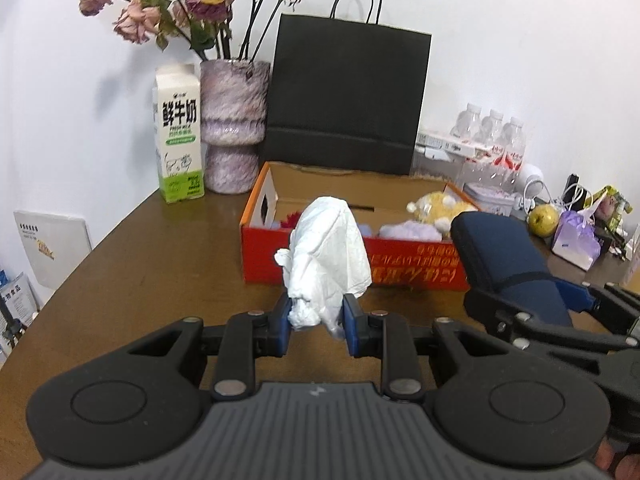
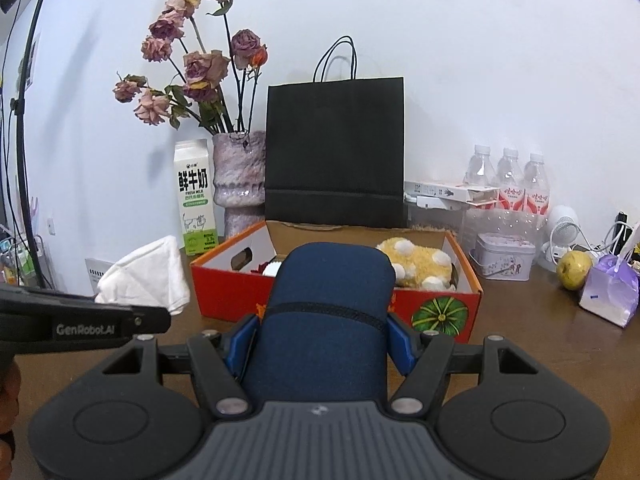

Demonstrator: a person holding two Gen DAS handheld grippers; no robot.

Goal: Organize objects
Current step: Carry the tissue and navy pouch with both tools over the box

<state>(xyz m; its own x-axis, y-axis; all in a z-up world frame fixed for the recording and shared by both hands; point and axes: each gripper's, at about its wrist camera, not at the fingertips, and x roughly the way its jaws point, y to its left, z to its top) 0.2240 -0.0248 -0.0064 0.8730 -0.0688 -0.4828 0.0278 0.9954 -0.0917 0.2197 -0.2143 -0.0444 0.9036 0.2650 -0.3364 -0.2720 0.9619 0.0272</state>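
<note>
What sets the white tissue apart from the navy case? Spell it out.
The white tissue is crumpled, thin and limp; the navy case is smooth, rounded and rigid-looking. The tissue is smaller, pinched in the left tongs; the case fills the wider-set right tongs. Both are held off the table before the red box.

Bare table (image 1: 140,264) lies left of the box (image 1: 320,268); a bag (image 1: 344,100) walls its back.

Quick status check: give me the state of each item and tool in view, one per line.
Left tool: shut on crumpled white tissue, held off the table.
Right tool: shut on navy blue fabric case.
Orange cardboard box: open, yellow plush toy inside.
Black paper bag: upright behind box.
White milk carton: upright, closed.
</note>
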